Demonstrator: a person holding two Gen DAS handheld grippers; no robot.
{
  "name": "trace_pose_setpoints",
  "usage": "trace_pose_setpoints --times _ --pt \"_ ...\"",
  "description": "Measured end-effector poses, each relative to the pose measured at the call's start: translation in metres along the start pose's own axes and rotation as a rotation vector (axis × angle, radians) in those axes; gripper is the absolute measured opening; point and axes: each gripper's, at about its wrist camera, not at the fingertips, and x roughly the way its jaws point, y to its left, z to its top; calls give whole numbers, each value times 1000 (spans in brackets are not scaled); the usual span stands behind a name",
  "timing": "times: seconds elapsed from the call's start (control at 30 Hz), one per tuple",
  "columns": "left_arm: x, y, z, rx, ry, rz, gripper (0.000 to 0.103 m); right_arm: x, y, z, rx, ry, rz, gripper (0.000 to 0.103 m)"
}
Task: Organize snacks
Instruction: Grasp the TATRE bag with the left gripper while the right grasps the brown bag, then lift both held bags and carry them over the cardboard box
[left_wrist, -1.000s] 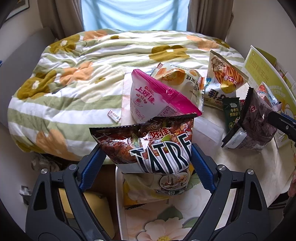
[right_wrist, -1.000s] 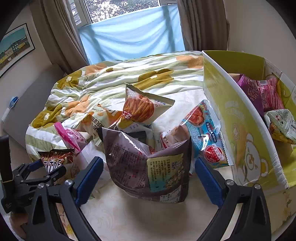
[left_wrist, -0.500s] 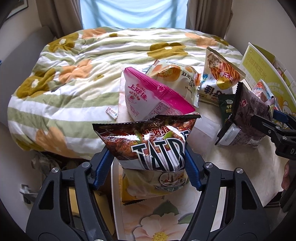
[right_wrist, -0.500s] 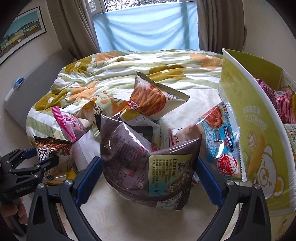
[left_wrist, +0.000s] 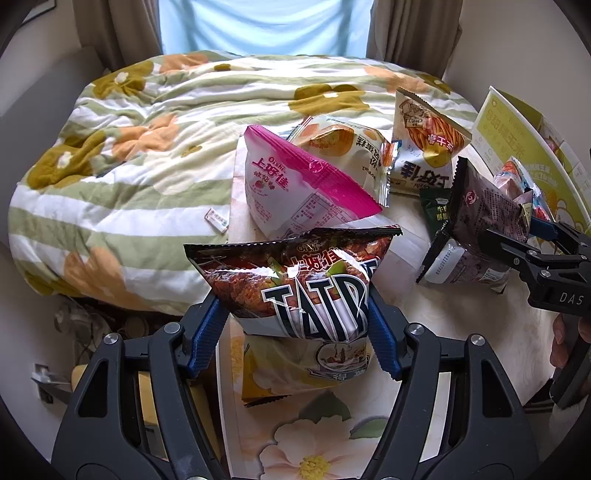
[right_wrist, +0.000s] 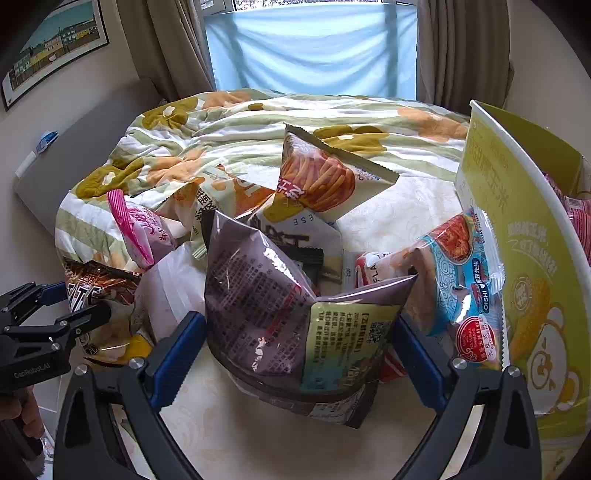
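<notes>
On the left, the left hand-held gripper (left_wrist: 297, 325) grasps the dark chip bag (left_wrist: 295, 284) printed with large white letters; both blue pads press into the bag's lower sides, and the bag stands upright above a yellow packet (left_wrist: 295, 373) that lies on the flowered cover of the bed. Keep the squeeze moderate, since the bag looks air-filled and is likely to slip upward or burst if clamped harder. Just beyond it, the pink-and-white bag (left_wrist: 291, 184) leans on the bed, with two orange-printed snack bags (left_wrist: 424, 147) behind it; lift the held bag clear before moving sideways so that these are not dragged along. Toward the centre, the right hand-held gripper (right_wrist: 299, 354) is closed on the purple bag (right_wrist: 280, 306), its pads set against the bag's creased lower sides. The grip sits low and the top half of the bag flops forward, so carry it level and slowly. Immediately right of it, the blue-and-red packet (right_wrist: 461, 288) leans against the outer wall of the yellow box (right_wrist: 517, 229), apparently touching the purple bag. At far right the box is open and already holds pink packets (right_wrist: 576, 210). The sensible course is to raise the purple bag above the wall, move it over the opening, and release only when it is inside.
</notes>
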Motion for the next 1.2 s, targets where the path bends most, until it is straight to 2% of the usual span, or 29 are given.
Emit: trace_pose_setpoints --times 0.1,0.17,0.2,0.23,0.27,0.33,0.6,0.87,1.03,1.2 --pt "0 1 -1 -5 0 -9 65 0 0 -1 -6 -1 10 99" --pt "-1 3 -2 -5 1 -14 64 0 0 -2 -16 -8 13 95" --pt "-1 3 -2 -5 3 -17 63 -1 0 -2 -12 -11 11 86" --pt "-1 3 -2 -7 5 -20 62 -2 -1 -3 -11 -5 1 71" --pt "-1 4 -2 -10 7 -24 62 -1 -1 -4 -4 -1 4 66" --pt "-2 5 -3 -20 11 -31 61 -3 -4 -7 15 -5 14 62" --pt "-16 5 -3 -25 -4 -36 60 -24 1 -11 32 -35 7 58" --pt "-53 -7 12 -3 -59 -46 60 -64 1 -7 64 -68 18 58" --pt "-82 -29 36 27 -115 -71 60 -104 -9 1 88 -108 10 58" --pt "-107 -70 65 72 -186 -125 60 -154 -40 8 151 -181 -17 58"
